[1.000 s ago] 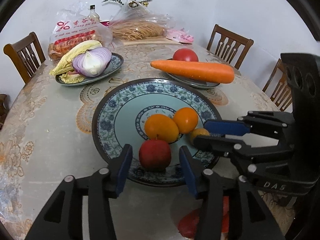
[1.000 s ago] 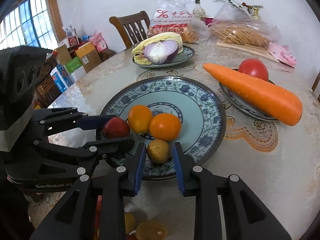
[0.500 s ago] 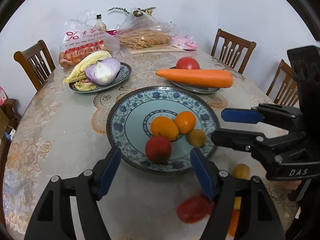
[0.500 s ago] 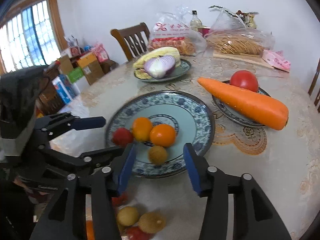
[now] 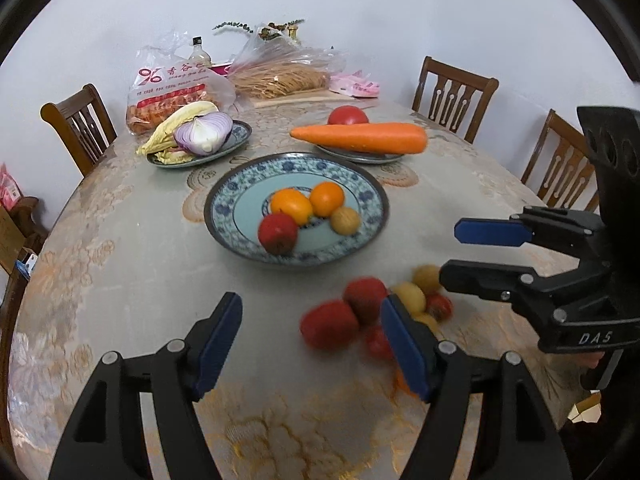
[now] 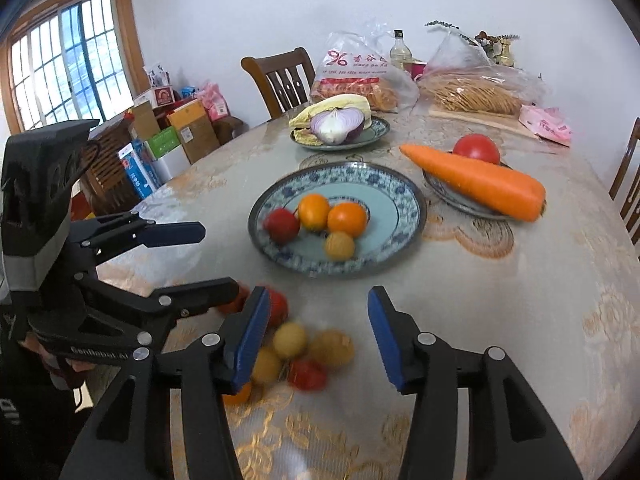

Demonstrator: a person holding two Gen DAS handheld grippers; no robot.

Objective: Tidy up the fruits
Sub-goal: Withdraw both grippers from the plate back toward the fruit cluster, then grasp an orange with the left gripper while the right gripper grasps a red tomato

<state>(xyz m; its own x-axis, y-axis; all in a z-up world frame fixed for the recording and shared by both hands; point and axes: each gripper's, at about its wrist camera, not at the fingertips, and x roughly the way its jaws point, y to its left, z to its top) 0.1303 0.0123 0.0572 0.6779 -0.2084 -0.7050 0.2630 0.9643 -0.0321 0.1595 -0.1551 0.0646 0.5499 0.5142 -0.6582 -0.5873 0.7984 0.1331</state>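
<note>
Two labels: "DAS" [image 5: 595,337], seemingly "GenRobot.AI" [image 6: 99,354].

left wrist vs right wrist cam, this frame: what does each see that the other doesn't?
Left wrist only: two chairs along the table's right side.

Right wrist only: a window and stacked boxes by the wall.

Both: the blue-patterned plate with a red fruit, two orange fruits and a yellowish one; loose fruits on the table in front of it; the carrot and tomato plate; the onion and cabbage plate. The left gripper and right gripper are both open and empty.
</note>
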